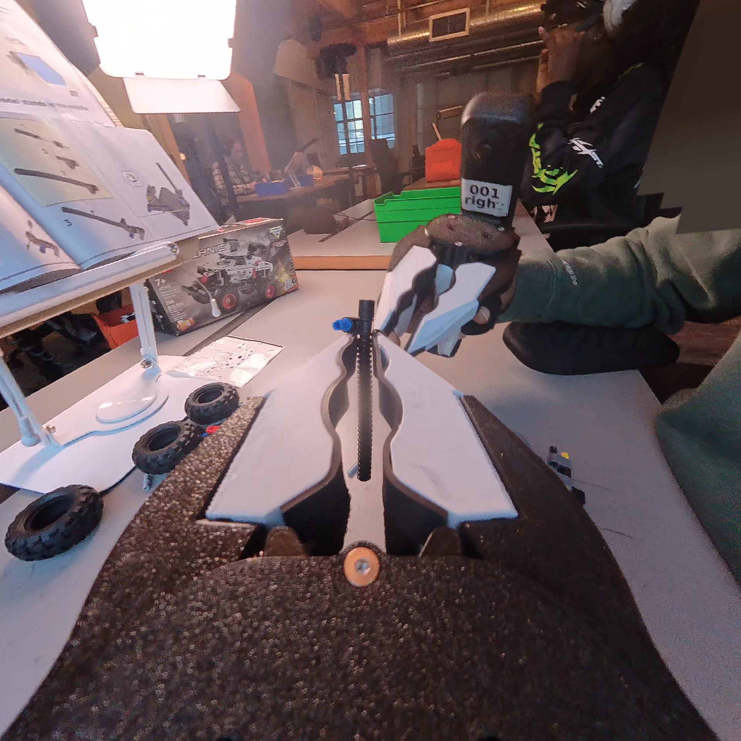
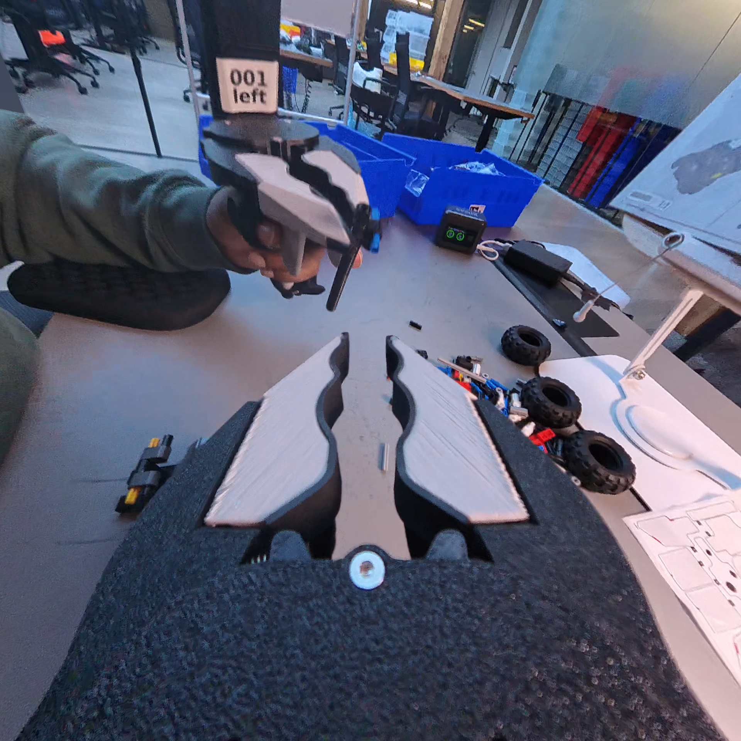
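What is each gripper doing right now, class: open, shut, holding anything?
Left gripper: shut on the black ribbed axle, which carries a blue pin near its top.
Right gripper: open, holding nothing, above the table.

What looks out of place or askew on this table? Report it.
Nothing looks damaged. Small building parts lie in a loose heap beside three black tyres, and one small grey pin lies apart on the table. The left gripper holds a black axle with a blue pin.
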### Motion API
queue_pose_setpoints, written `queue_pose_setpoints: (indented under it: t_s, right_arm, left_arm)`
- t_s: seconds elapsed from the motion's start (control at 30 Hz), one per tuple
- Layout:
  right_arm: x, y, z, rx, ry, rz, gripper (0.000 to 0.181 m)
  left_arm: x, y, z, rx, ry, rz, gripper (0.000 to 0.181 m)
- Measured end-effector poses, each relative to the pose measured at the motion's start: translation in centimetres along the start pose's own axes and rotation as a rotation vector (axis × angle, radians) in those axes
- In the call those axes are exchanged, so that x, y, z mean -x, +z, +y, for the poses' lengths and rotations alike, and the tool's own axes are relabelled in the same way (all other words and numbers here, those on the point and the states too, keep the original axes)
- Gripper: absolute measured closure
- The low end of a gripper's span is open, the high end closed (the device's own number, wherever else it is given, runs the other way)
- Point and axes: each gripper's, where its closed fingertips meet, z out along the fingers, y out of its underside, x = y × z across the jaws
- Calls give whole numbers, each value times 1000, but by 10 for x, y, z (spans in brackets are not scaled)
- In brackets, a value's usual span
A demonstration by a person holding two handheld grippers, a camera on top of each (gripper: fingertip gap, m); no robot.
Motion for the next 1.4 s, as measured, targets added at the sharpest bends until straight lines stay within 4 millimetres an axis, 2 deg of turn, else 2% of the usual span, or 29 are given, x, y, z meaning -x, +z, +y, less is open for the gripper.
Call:
queue_pose_setpoints:
  t_s: [0.17,0.33,0.53,0.6,0.7,0.8,0.97,1.27,1.33,1.4]
  right_arm:
    - [16,0,-27,-66,27,-86,167]
    - [31,-7,-35,-111,33,-156,175]
    - [34,-10,-34,-107,-15,-155,177]
    - [32,-11,-34,-101,-63,-128,178]
    - [28,-14,-28,-55,-232,-50,178]
    - [29,-15,-27,-36,-336,-6,178]
    - [33,-13,-23,4,-458,16,178]
    - [33,-15,-22,10,-527,52,177]
    - [35,-14,-21,2,-503,35,161]
    - [38,-13,-24,-23,-499,35,157]
  left_arm:
    - [-26,8,0,9,129,67,175]
    - [-43,11,-1,14,271,94,175]
    - [-49,13,3,32,261,113,175]
    - [-48,13,3,40,193,131,173]
    - [-42,7,-4,-4,-61,199,152]
    - [-41,7,-3,17,-244,259,154]
    - [-46,11,2,40,-288,276,173]
    - [-47,13,1,35,-366,292,177]
    - [-45,13,-2,3,-406,292,177]
    - [-47,14,-4,-13,-435,308,177]
